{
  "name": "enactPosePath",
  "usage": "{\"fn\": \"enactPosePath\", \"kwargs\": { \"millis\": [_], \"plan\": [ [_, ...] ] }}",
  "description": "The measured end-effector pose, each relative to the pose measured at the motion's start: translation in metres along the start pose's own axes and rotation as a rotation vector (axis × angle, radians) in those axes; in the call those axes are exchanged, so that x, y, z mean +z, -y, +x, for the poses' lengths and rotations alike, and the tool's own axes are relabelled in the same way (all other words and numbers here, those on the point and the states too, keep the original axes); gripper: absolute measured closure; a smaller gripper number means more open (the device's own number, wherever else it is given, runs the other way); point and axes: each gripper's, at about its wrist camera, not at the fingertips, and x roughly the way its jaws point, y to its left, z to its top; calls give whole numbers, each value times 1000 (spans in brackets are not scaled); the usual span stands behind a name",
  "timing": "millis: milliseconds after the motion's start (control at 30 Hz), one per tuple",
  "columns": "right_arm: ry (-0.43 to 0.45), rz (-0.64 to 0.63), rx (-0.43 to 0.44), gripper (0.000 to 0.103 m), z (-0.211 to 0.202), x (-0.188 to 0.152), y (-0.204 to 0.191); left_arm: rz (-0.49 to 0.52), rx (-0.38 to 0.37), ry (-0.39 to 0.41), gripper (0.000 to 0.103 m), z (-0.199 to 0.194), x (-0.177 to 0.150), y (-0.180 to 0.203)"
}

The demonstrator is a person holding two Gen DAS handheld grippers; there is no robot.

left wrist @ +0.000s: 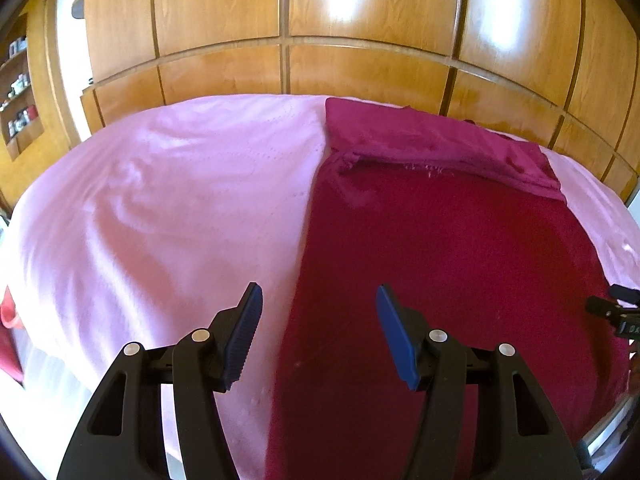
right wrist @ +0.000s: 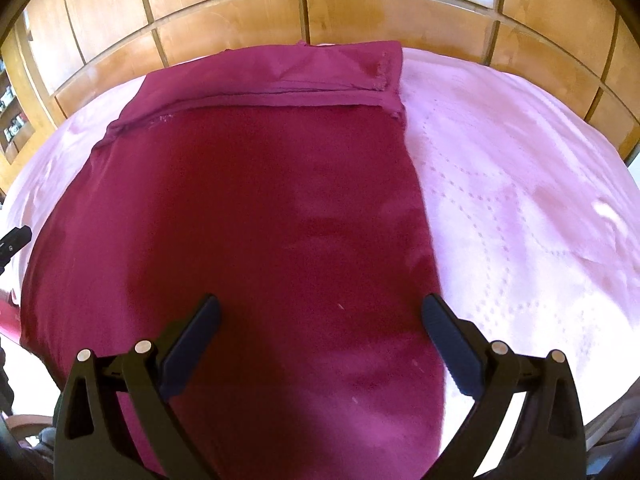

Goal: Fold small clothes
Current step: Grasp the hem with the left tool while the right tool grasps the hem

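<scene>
Shelves of small items [left wrist: 18,92] are sitting at the far left, beside wooden wardrobe doors [left wrist: 224,4] catching window glare. A pink bedspread [left wrist: 160,200] is covering the bed, and a crimson garment [left wrist: 440,260] is lying flat on its right half, far end folded over. The left gripper [left wrist: 319,334] and right gripper [right wrist: 320,340] are hovering above it, jaws apart, holding nothing.

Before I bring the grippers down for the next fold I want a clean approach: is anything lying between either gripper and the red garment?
Nothing visible. The left gripper and right gripper both hover open over the red garment, which lies flat on the pink bedspread with its far end folded over.
</scene>
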Motion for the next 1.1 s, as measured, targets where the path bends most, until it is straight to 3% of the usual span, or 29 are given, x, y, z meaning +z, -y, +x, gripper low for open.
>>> {"fn": "enactPosePath", "kwargs": {
  "millis": [200, 333, 500, 600, 667, 700, 867, 1100],
  "plan": [
    [-28, 81, -11, 3, -7, -16, 25, -9, -11, -46, 45, -1, -16, -17],
    [-51, 149, 36, 3, -12, -29, 42, -80, -107, -107, 45, -3, -28, -34],
    [-88, 131, 111, 6, -23, -47, 44, -127, -233, -154, 45, -9, -44, -44],
    [-121, 86, 125, 19, -31, -60, 40, -113, -278, -178, 45, -11, -53, -40],
    [-143, 65, 137, 35, -34, -68, 36, -91, -287, -200, 60, -11, -61, -35],
    [-150, 58, 141, 39, -35, -71, 36, -77, -281, -208, 62, -10, -64, -32],
    [-161, 37, 148, 95, -37, -74, 34, -29, -264, -200, 98, -15, -63, -25],
    [-108, 81, 317, 96, -52, -41, 30, -108, -413, -160, 100, -36, -41, -40]
  ]
}}
